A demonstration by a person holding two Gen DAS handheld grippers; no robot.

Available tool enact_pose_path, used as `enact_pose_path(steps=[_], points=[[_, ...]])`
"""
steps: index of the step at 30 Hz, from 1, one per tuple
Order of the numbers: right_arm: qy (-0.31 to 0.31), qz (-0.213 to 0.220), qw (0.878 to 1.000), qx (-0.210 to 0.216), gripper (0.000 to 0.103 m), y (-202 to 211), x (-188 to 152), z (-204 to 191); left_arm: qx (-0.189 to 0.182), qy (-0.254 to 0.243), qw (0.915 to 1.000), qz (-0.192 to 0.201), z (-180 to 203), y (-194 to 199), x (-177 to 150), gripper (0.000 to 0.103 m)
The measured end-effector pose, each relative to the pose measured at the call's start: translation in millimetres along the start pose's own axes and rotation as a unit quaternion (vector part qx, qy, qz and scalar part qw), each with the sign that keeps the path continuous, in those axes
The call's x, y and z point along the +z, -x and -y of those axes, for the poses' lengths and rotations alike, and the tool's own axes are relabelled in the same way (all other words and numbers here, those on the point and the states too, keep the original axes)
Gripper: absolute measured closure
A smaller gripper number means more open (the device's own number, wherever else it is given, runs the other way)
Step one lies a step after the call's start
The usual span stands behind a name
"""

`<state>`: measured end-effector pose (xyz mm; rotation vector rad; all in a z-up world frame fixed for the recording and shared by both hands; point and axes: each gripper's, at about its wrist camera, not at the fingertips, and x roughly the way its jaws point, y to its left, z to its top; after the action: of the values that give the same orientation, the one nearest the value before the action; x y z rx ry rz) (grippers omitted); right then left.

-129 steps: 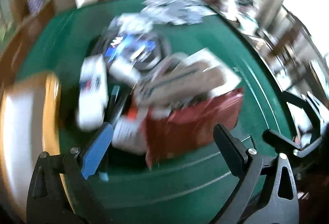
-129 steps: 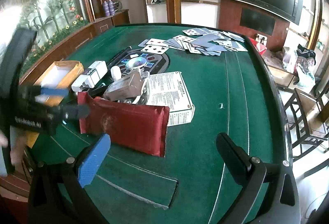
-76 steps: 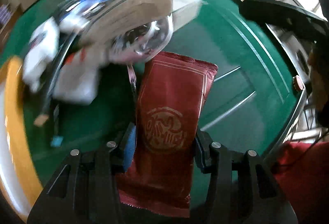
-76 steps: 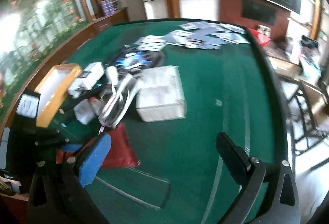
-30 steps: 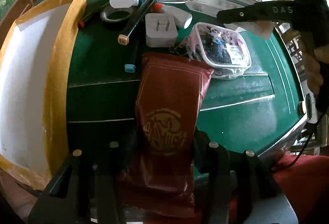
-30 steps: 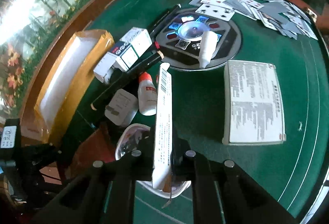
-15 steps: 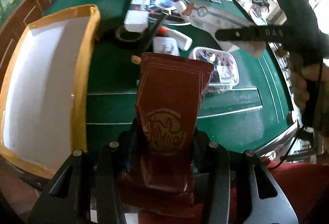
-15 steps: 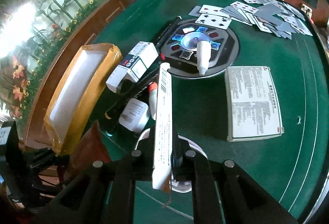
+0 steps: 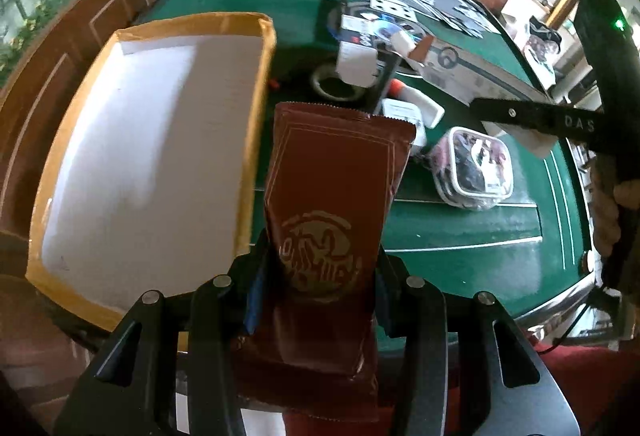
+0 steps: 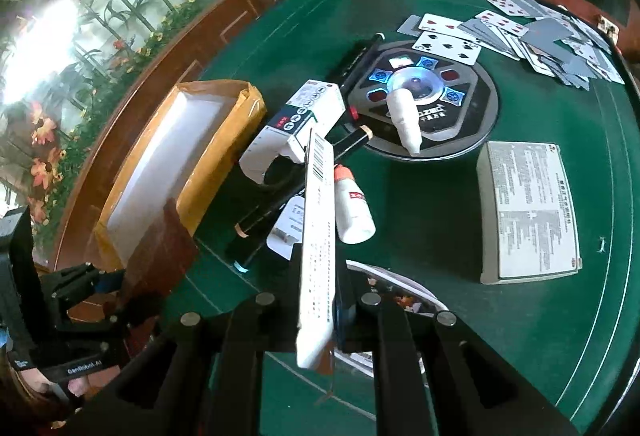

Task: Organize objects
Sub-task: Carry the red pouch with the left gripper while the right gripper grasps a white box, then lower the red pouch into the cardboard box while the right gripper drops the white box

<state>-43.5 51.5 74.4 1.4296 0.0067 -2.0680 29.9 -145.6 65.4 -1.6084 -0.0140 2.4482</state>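
I hold the red pouch (image 9: 332, 220) pinched in the left fingers (image 9: 256, 288), now lifted beside the tray (image 9: 256, 123); right fingers (image 10: 344, 300) pinch the flat box (image 10: 318, 236).

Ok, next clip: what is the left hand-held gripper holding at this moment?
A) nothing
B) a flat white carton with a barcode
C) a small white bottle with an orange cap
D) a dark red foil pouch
D: in the left wrist view the left hand-held gripper is clamped on a dark red foil pouch with a gold emblem, its pads pressed against both sides.
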Motion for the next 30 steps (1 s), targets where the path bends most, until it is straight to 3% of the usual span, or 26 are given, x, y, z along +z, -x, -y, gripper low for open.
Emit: enact_pose_path(steps=[16,24,30], points=[[0.022,0.002,1.0,0.011,0.094,-9.1,7.9,-42.7,0.011,0.018,0.9996,0.017,-43.7,18.9,0.9,0.06],[0.038,0.001,0.999,0.026,0.094,-20.2,16.4,-78.8,0.024,0.056,0.9978,0.027,-96.2,26.3,4.1,0.06],[0.046,-0.004,0.998,0.047,0.094,-40.8,25.0,-113.8,0.03,0.076,0.9965,0.017,-137.5,9.3,12.3,0.06]])
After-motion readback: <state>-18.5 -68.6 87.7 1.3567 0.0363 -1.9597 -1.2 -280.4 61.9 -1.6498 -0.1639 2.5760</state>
